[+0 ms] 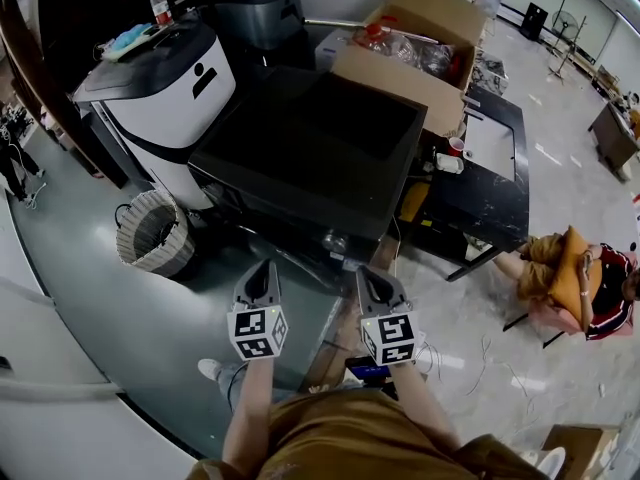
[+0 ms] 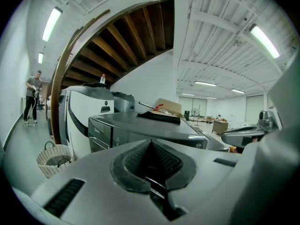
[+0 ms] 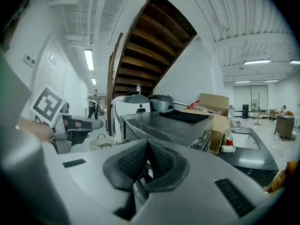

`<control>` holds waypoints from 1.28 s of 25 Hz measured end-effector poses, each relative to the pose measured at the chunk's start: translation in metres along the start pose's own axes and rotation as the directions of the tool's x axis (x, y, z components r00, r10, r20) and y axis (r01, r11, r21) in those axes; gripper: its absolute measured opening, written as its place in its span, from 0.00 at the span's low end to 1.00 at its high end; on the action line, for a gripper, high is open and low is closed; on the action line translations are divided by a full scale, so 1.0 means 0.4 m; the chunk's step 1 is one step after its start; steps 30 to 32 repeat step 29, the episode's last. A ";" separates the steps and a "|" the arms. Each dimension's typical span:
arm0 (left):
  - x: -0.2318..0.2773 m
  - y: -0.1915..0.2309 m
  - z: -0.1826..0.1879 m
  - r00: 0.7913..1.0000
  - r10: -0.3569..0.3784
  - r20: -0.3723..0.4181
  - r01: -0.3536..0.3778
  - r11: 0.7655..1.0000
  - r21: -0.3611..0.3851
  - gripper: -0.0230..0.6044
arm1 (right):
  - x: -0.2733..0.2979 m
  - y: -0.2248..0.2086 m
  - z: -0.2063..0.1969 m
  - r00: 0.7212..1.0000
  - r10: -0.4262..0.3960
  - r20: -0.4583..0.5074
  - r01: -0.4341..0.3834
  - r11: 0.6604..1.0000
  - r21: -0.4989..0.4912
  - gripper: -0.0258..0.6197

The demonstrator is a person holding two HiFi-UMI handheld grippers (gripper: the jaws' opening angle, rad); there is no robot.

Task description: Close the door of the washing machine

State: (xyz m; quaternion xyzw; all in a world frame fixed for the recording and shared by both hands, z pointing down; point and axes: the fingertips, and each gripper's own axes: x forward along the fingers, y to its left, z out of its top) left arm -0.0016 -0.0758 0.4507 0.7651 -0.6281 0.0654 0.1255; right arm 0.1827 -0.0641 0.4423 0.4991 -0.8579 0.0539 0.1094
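A: Where is the washing machine [image 1: 310, 148]?

B: It is the dark grey box on the floor [image 1: 90, 288]. A white appliance [image 1: 165, 98] stands on one side and a low black desk [image 1: 495, 193] on the other. A wicker basket [image 1: 155, 233] stands near its front left corner, and a cardboard box [image 1: 415, 53] is at its back right corner.

A: And the door?

B: No view shows it. From the head view the front face is tucked under the top's front edge. In both gripper views the gripper's own body covers the lower front. I cannot tell whether the door hangs open or sits latched.

A: What about the grippers?

B: The left gripper [image 1: 262, 268] and the right gripper [image 1: 374, 274] hang side by side, just short of the machine's front edge. Both point at it and touch nothing.

A: The fingers?

B: The left fingers [image 2: 133, 161] are clenched, pads meeting, with nothing between them. The right fingers [image 3: 127, 164] are pressed together too, and empty.

A: So which step is this?

B: I judge it to be either the approach before the push or a pause after it; the hidden door leaves that open. If the door is ajar, the next move calls for lowering one gripper to the front face. The clenched fingers would then go against the door's free edge and press inward until it catches. Closed fingers suit a push well.
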 end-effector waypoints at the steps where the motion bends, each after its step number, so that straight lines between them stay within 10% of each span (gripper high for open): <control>1: 0.001 0.000 0.000 1.000 -0.001 -0.001 0.001 1.000 0.001 0.08 | 0.000 0.001 -0.001 1.000 0.002 -0.002 -0.002 1.000 -0.002 0.06; 32: -0.018 -0.013 -0.016 1.000 -0.017 -0.004 0.017 1.000 -0.017 0.08 | -0.020 0.020 -0.009 1.000 0.019 -0.007 -0.019 0.999 -0.032 0.06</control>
